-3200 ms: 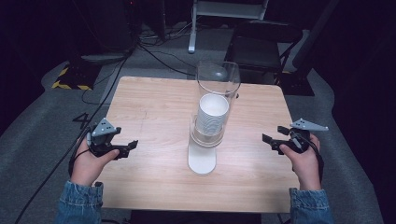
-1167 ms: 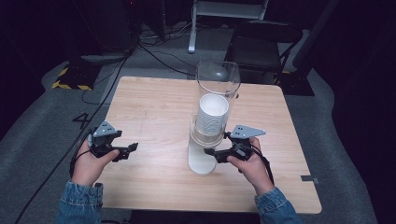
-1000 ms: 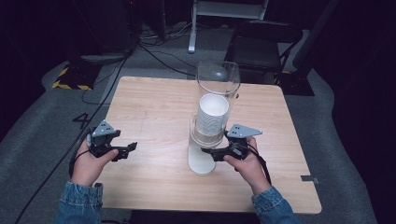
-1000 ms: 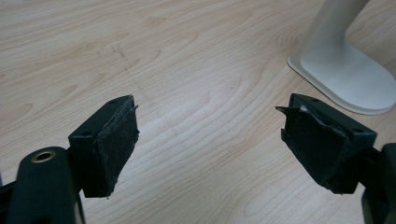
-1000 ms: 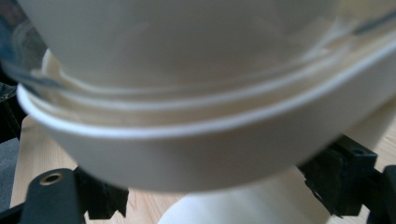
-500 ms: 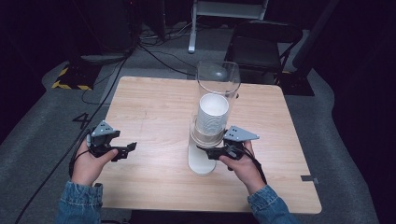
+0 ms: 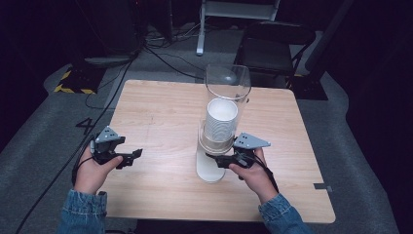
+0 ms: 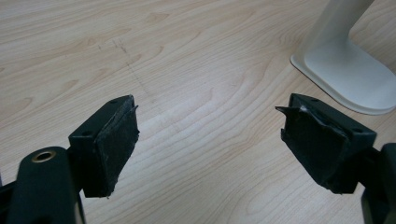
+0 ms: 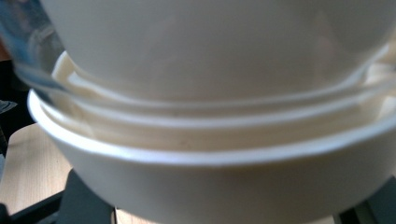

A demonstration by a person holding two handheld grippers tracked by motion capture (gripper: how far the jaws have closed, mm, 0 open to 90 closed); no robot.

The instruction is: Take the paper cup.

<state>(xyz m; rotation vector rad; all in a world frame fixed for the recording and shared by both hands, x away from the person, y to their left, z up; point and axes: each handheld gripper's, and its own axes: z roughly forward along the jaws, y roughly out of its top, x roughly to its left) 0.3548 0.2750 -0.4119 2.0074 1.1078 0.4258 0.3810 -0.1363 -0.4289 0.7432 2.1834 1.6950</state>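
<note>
High view: a stack of white paper cups is standing inside a clear tube of a cup dispenser, near the middle of the wooden table, slightly toward the person's side. The dispenser's white base is resting flat on the table below the tube. The right gripper is sitting just under the tube's lower end, its jaws pointing left at the bottom of the stack, with the right hand wrapping the grip behind it.

Right gripper view: the lowest cup is showing very close and blurred, its rolled rim running across the frame, with the next cups nested above it. Black jaw parts are showing at the lower left and lower right, one on either side of that cup, so the jaws are standing apart around it; whether the pads are pressing on the cup wall I cannot tell.

Left gripper is lying near the table's left front, well apart from the dispenser, held in the left hand. Left gripper view: both jaws are standing wide apart over bare wood, with nothing between them, and the white base is showing at upper right.
</note>
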